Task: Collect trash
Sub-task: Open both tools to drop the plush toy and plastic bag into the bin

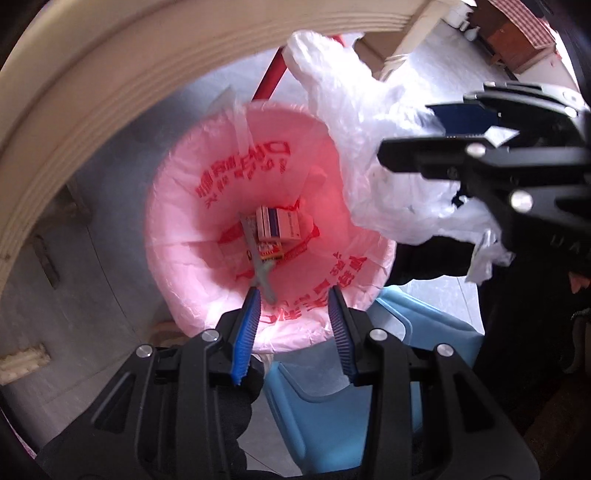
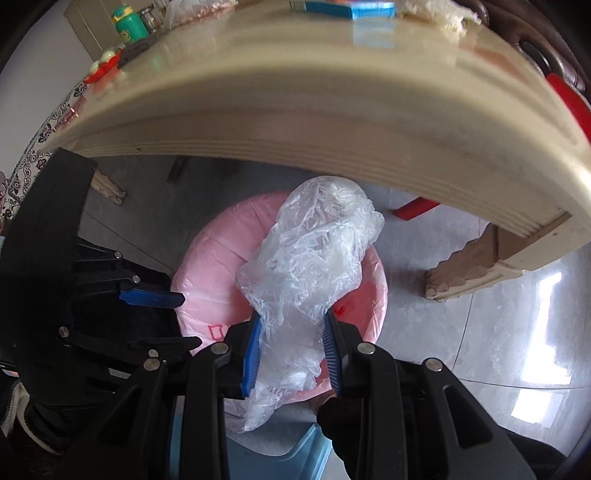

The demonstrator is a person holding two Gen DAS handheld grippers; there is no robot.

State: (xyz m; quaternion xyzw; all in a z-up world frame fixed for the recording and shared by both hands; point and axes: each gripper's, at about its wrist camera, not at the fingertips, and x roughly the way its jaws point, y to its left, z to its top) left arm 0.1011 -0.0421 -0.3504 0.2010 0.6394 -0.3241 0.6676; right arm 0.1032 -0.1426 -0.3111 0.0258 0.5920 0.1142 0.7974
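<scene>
A cream table curves across the room overhead, its thick grooved edge hanging above the work, with a carved leg planted on the grey tiled floor. On the tabletop sit a green bottle, a blue box and some red bits at the far corner.

Under that edge stands a bin lined with a pink bag printed in red characters; the liner folds out over the rim. Just beside it, nearer the person, is a pale blue plastic stool. A red handle leans up behind the bin.

The right gripper holds a crumpled clear plastic bag between its blue pads, the jaws closed in on the film. The bag billows up and forward over the bin's mouth, covering much of the opening from that side; its tail hangs below the fingers towards the stool.

The left gripper hangs over the near rim of the bin with its jaws apart and nothing between them.

At the bottom of the liner lie a small carton, a smaller red-and-yellow packet touching it, and a grey stick-like object slanting up the near side.
</scene>
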